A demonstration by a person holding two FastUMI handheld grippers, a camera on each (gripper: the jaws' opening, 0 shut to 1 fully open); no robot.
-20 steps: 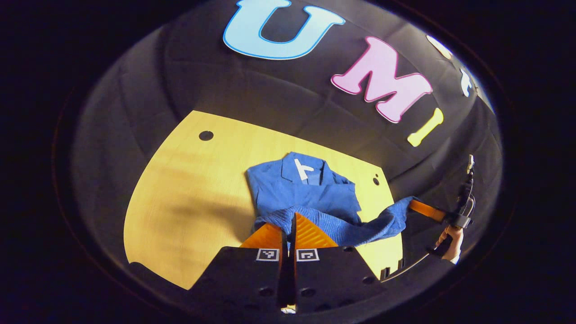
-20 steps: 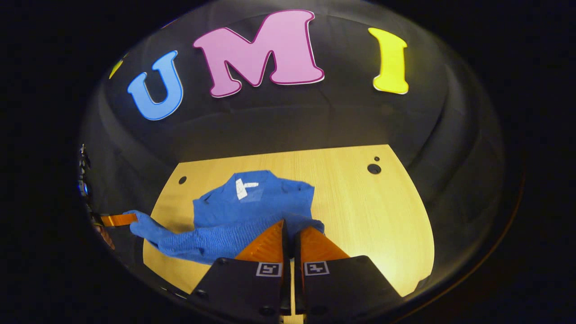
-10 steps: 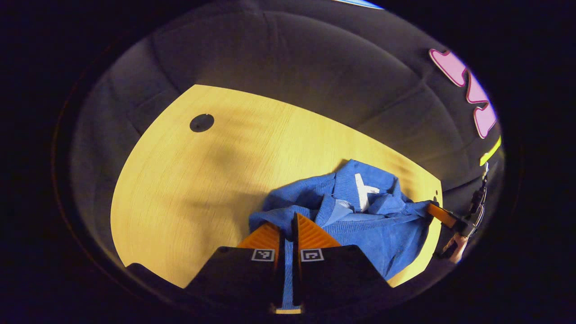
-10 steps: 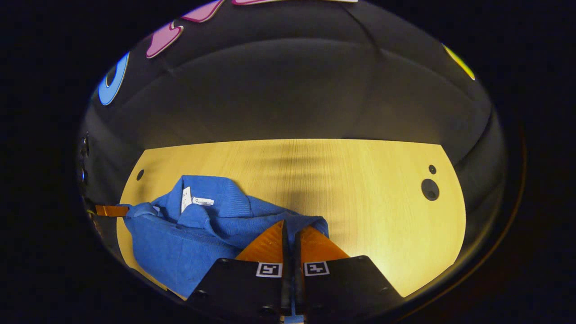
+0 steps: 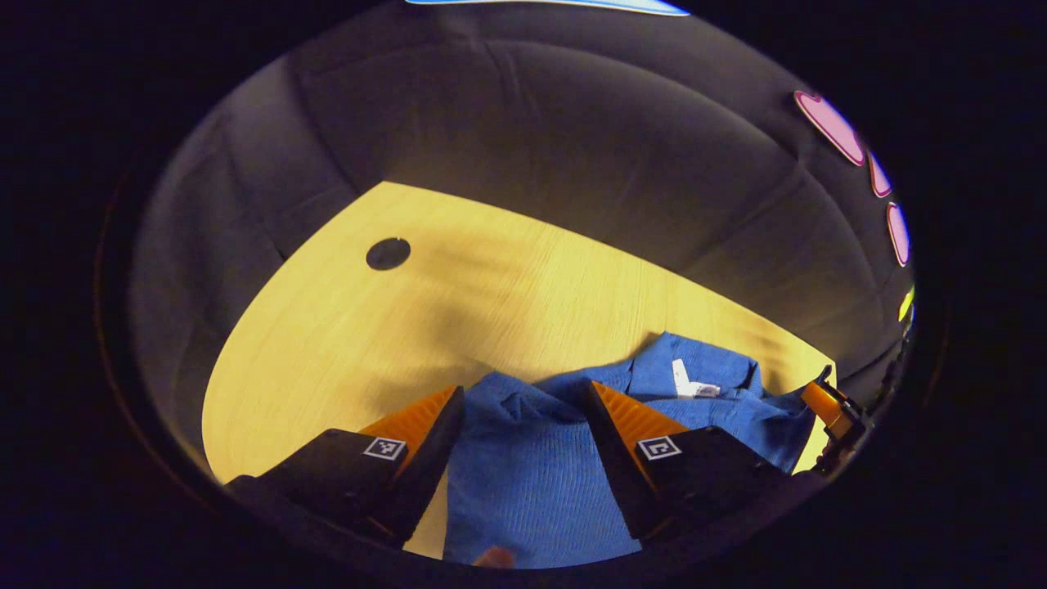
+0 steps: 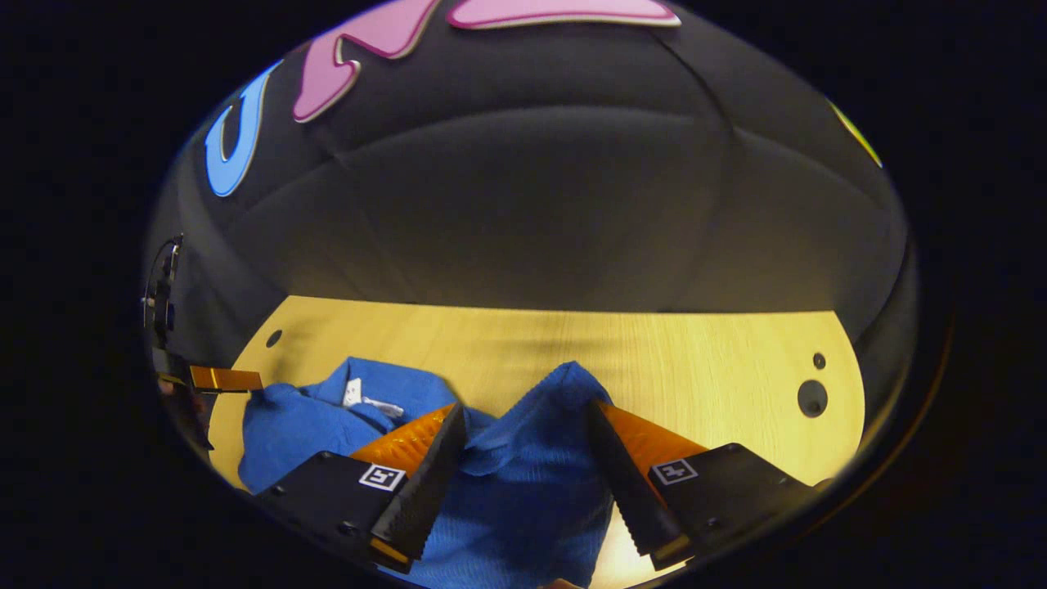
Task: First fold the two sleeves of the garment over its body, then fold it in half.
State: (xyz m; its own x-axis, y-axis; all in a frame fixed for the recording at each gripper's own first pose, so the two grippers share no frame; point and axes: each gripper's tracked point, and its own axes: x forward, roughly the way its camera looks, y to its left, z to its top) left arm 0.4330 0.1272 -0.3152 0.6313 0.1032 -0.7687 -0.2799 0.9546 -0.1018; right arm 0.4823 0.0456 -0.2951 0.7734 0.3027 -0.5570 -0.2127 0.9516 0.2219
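A blue knitted garment (image 5: 532, 491) lies bunched on the wooden table (image 5: 352, 343), its collar and white label (image 5: 683, 380) at the far side. My left gripper (image 5: 523, 391) is open, and the folded cloth lies loose between its spread fingers. In the right gripper view the same garment (image 6: 523, 491) rises in a soft peak between the fingers of my right gripper (image 6: 524, 406), which is open too. The label (image 6: 353, 391) shows to the left there. The other gripper's finger (image 6: 225, 379) sits at the garment's left edge, and the right gripper's finger (image 5: 826, 405) at its right edge.
The table top (image 6: 695, 360) stretches bare to the right of the garment, with a round hole (image 6: 811, 397) near its right end. Another round hole (image 5: 388, 254) sits at the far left corner. The black cloth wall closes the back.
Both grippers carried the garment's near hem forward toward the collar, then opened and let the cloth go. The hem now lies over the body.
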